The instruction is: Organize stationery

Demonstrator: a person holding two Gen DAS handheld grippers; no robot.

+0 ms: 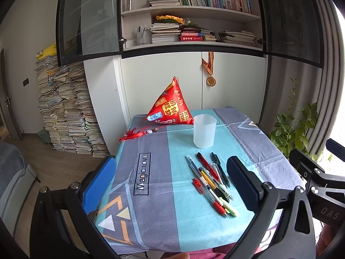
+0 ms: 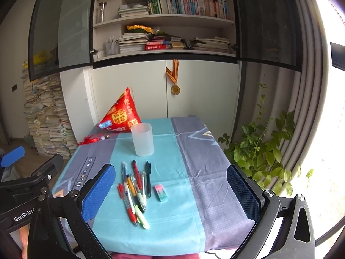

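We see a table w/ a teal-grey cloth (image 2: 194, 151). At the back, a red pyramid pillow (image 2: 120, 116), then a frosted cup (image 2: 142, 139) upright mid-table. Pens (image 2: 134, 190) lie in a loose pile near the front edge, eraser (image 2: 160, 192) just beside. Left gripper (image 1: 174, 185) & right gripper (image 2: 172, 190): jaws spread wide, nothing held.
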